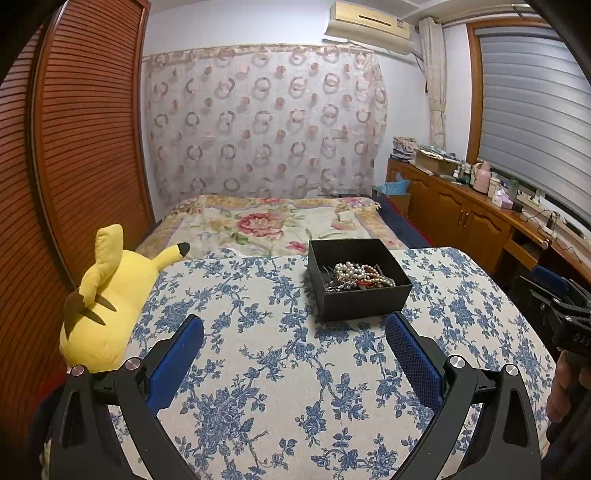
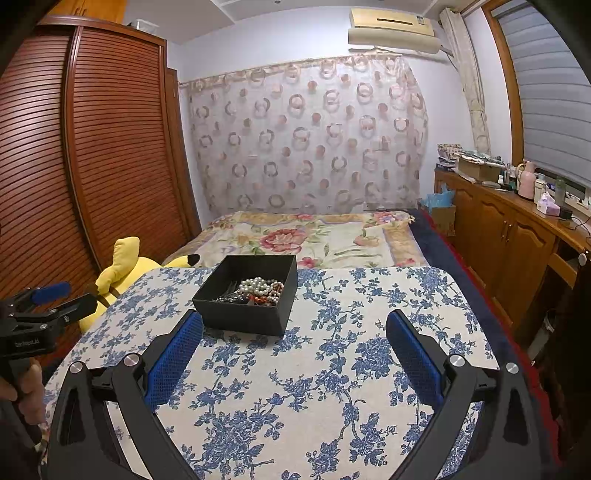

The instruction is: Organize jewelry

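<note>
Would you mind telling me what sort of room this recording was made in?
Most likely a home bedroom: a bed with a floral cover, a slatted wooden wardrobe, and a wall air conditioner.

1. The left tool [image 1: 294, 326] has two matte black arms that curve and broaden toward the camera, each with a long teardrop-shaped cut-out.
2. Its fingers [image 1: 412, 360] carry bright blue pads with a fine knurled grid texture.
3. Round silver screw heads sit at the pivots, two on each arm.
4. The right tool [image 2: 294, 325] is built alike: black arms, blue textured pads [image 2: 173, 360], silver pivot screws.
5. Seen from outside in the left wrist view, the right tool's [image 1: 561, 295] black body bears pale lettering (cut off at the frame edge, only partly legible).
6. The person's left hand [image 2: 27, 391] shows bare skin around a black handle; the housing above it carries small pale lettering too blurred to read.
</note>
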Motion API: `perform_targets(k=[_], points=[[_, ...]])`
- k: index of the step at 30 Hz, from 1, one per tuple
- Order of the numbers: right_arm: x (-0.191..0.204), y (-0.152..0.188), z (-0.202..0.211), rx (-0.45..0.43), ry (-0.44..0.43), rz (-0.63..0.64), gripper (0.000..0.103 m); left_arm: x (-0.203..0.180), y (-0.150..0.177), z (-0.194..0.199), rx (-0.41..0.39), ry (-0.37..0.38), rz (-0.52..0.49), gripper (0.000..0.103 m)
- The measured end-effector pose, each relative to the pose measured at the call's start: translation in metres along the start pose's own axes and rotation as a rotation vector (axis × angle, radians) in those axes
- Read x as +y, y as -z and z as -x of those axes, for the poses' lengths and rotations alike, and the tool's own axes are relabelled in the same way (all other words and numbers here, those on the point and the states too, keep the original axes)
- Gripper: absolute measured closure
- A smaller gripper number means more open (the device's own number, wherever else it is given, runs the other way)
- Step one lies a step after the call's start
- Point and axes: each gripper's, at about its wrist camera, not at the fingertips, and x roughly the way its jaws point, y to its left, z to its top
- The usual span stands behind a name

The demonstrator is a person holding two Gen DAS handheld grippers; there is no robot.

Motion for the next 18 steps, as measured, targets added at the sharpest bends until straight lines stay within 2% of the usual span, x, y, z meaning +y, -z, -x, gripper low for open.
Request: perform_targets(k=[18], points=[[0.0036, 0.0010, -0.0012, -0.002, -0.001, -0.002, 0.003, -0.0024, -0.0003, 0.0015, -0.004, 0.000, -0.001, 0.008]])
